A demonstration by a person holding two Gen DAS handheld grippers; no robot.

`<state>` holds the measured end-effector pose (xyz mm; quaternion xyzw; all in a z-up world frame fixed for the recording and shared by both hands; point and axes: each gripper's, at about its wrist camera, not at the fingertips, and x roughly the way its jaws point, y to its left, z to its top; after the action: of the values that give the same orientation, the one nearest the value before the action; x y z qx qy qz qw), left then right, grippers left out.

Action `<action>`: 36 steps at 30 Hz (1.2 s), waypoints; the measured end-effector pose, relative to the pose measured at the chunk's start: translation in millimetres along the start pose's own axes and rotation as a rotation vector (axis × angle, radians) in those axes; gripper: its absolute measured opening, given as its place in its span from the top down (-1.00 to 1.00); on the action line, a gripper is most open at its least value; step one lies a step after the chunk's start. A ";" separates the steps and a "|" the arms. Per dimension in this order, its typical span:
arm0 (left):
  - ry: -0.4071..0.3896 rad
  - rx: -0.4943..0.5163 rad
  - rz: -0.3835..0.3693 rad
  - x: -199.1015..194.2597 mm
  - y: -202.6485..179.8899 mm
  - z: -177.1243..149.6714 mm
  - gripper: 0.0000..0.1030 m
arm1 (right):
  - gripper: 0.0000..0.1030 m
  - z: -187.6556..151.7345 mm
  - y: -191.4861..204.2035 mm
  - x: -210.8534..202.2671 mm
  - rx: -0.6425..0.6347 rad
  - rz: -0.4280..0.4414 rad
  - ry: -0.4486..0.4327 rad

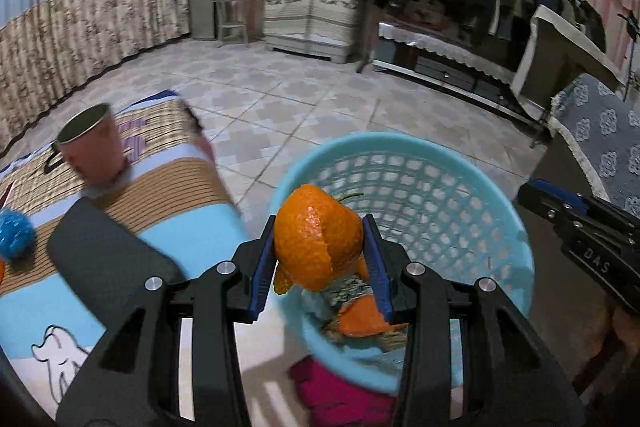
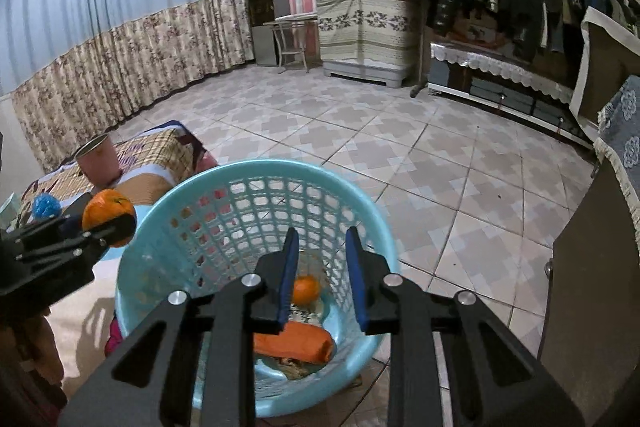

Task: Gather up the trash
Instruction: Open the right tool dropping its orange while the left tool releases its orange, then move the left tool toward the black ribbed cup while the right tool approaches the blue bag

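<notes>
My left gripper [image 1: 320,247] is shut on a curled piece of orange peel [image 1: 316,235], held just above the near rim of a light blue plastic basket [image 1: 400,141]. In the right wrist view that peel [image 2: 108,213] and the left gripper [image 2: 110,227] show at the basket's left edge. My right gripper [image 2: 322,239] hangs over the mouth of the basket [image 2: 256,167], its jaws apart and empty. Down in the basket lie a small orange peel piece [image 2: 306,289] and an orange wrapper-like item [image 2: 296,345]. The right gripper [image 1: 560,205] enters the left wrist view from the right.
A low table with a patterned cloth [image 1: 172,187] stands left of the basket. On it are a pink metal cup [image 1: 90,147], a blue fuzzy ball [image 1: 14,235] and a dark flat object [image 1: 104,259]. A dark cabinet [image 2: 592,287] stands on the right, with tiled floor beyond.
</notes>
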<state>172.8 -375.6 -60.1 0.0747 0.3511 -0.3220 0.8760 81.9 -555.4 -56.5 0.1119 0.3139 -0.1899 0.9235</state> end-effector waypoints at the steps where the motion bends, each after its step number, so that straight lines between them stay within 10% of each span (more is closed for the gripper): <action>1: -0.002 0.011 -0.006 0.6 -5.3 0.1 0.22 | 0.52 -1.4 -4.2 0.1 0.009 -0.004 0.001; 8: 0.011 0.040 -0.042 13.5 -27.7 -3.6 0.14 | 0.51 -14.0 -16.9 2.0 0.046 -0.018 0.023; 14: -0.015 0.029 -0.011 2.4 -19.5 -2.9 -0.37 | 0.09 -14.4 -13.4 2.2 0.051 -0.021 0.019; 23: -0.048 -0.047 0.154 -30.2 41.9 -0.7 -0.78 | -0.56 -15.2 26.7 6.0 0.007 0.015 0.011; 36: -0.116 -0.232 0.362 -106.7 167.7 -1.8 -0.89 | -0.84 -14.9 121.6 3.8 -0.058 0.075 0.002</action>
<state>216.9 -189.3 -6.6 0.0166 0.3156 -0.1209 0.9410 127.9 -441.8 -59.9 0.0970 0.3157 -0.1458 0.9326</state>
